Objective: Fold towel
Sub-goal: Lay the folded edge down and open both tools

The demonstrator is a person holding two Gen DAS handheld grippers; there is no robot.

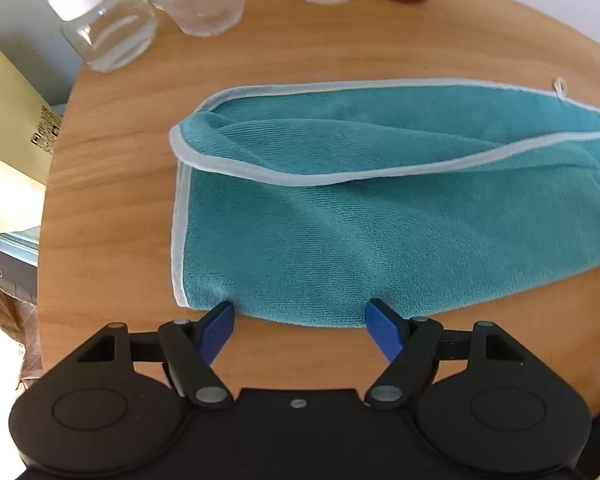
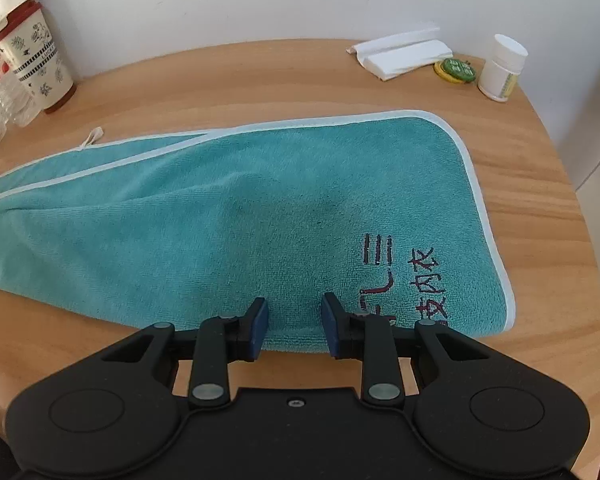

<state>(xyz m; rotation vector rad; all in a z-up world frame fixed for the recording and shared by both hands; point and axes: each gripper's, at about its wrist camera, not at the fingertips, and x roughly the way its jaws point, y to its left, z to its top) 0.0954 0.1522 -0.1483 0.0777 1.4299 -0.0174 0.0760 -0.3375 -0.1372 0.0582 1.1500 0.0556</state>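
Grippers: two; towel: one

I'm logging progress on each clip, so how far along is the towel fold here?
Done: the towel already lies folded once lengthwise, its white trim crossing the top layer. In hand: left gripper and right gripper are both open at the near folded edge, gripping nothing. Left: the next fold, probably across its length.
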